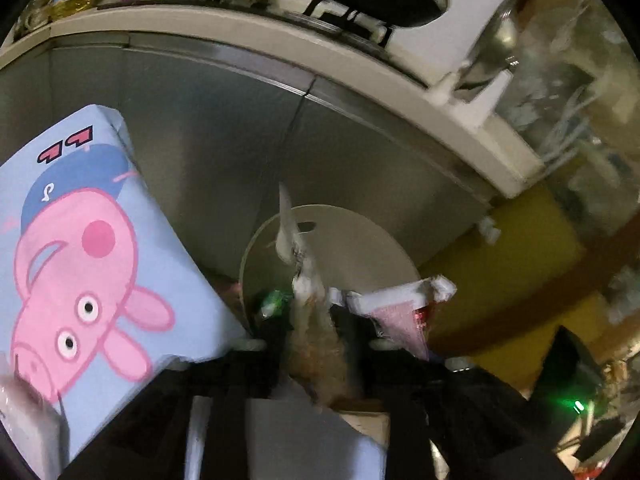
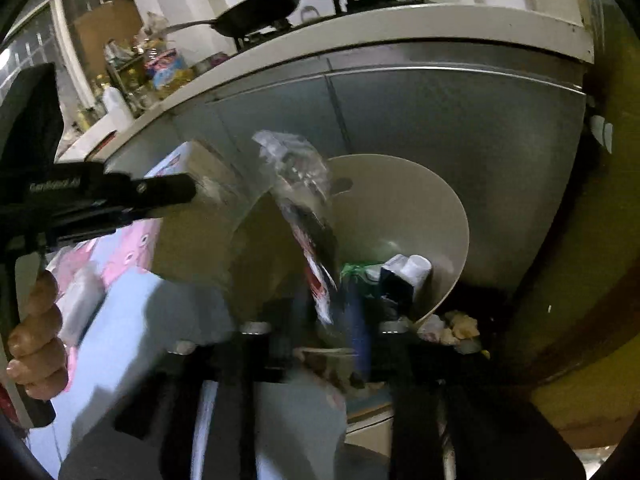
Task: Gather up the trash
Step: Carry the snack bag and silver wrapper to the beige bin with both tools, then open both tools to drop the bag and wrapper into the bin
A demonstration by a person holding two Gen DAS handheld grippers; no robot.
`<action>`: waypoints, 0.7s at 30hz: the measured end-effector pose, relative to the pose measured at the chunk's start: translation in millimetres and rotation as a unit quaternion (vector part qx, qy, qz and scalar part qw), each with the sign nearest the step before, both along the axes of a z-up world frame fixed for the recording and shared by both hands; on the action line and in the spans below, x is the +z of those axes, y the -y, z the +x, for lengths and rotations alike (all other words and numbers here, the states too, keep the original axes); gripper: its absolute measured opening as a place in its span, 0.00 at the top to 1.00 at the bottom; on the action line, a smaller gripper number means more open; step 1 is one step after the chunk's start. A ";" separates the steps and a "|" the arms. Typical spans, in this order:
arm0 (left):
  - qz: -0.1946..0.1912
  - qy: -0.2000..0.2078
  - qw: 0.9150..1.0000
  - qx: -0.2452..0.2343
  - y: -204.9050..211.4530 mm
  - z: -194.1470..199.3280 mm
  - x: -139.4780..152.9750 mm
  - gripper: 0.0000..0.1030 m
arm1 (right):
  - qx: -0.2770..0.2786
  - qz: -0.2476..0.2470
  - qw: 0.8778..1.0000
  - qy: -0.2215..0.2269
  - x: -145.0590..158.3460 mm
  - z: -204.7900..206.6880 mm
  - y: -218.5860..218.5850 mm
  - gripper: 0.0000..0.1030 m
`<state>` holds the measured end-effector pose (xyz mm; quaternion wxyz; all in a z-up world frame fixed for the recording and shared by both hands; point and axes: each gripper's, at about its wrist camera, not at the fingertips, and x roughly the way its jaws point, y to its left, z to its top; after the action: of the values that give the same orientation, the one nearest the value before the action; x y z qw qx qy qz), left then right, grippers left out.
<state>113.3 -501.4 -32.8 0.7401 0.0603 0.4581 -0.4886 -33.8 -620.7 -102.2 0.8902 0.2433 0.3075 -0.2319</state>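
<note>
Both claws grip trash above the round beige plastic bin [image 2: 420, 216] below the counter [image 2: 360, 36]: left claw [image 1: 316, 336] pinching crumpled brownish paper [image 1: 316, 344], right claw [image 2: 320, 328] clamping a clear crinkled wrapper [image 2: 300, 184], poised for dropping in.

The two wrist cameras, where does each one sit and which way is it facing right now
Left wrist: on the left gripper, facing the round beige bin under the steel kitchen cabinet; its fingers pinch a crumpled wrapper.
Right wrist: on the right gripper, facing the bin from its other side, holding a clear plastic wrapper; the left gripper and hand show.
Shared: bin, cabinet, blue pig-print fabric.
</note>
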 end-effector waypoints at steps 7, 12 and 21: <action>0.006 0.032 0.999 0.019 -25.7 -3.7 5.3 0.61 | -0.009 -0.007 0.999 0.041 4.1 -11.7 -18.1 0.58; 0.026 0.124 0.990 0.063 -81.3 -23.3 18.2 0.61 | 0.010 0.010 0.997 0.080 12.5 -21.2 -48.3 0.58; 0.077 0.194 0.964 0.165 -186.0 -35.5 28.9 0.60 | 0.081 0.056 0.990 0.099 16.9 -1.8 -117.2 0.58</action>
<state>77.8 -315.4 -3.9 0.8781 0.1345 0.3461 -0.3019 -35.7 -503.4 -85.3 0.9171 0.2885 0.2496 -0.1160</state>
